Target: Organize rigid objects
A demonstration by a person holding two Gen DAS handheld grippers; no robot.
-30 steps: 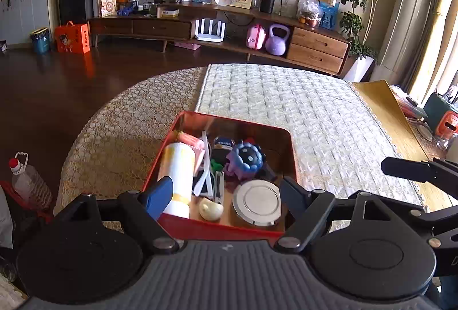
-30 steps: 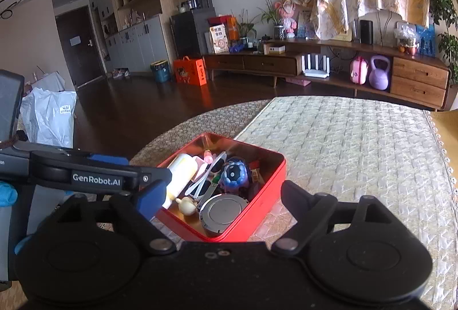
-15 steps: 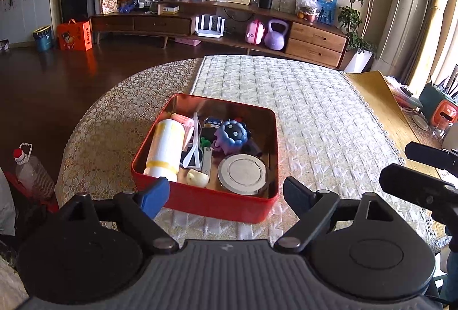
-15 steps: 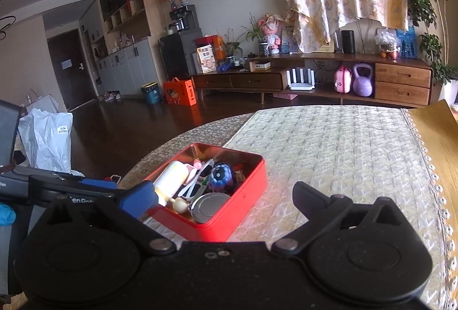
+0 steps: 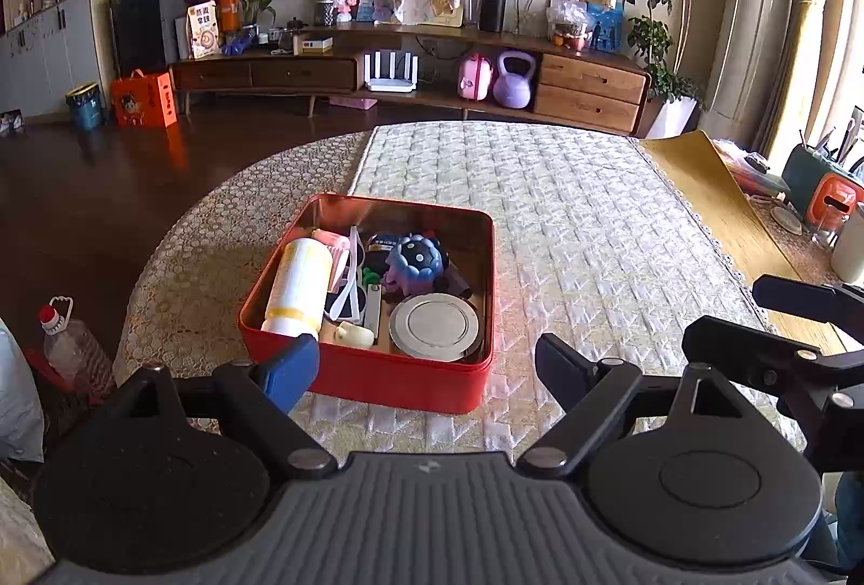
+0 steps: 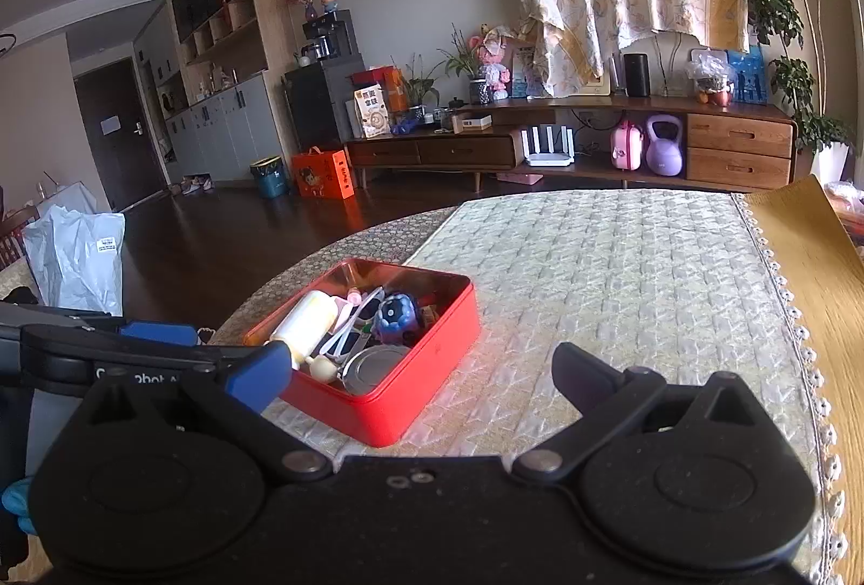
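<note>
The left gripper point(image 5: 426, 363) has its fingers point(image 5: 289, 371) spread wide with nothing between them, hovering just short of the red tin point(image 5: 378, 377). The right gripper point(image 6: 421, 374) is likewise wide open and empty (its blue pad sits low at the left). The tin rests on the quilted bench point(image 5: 583, 228) and holds a cream bottle point(image 5: 299, 285) lying along its left wall, white sunglasses point(image 5: 351, 293), a blue spiky toy point(image 5: 416, 258) and a round metal lid point(image 5: 434, 327) in the near right corner.
</note>
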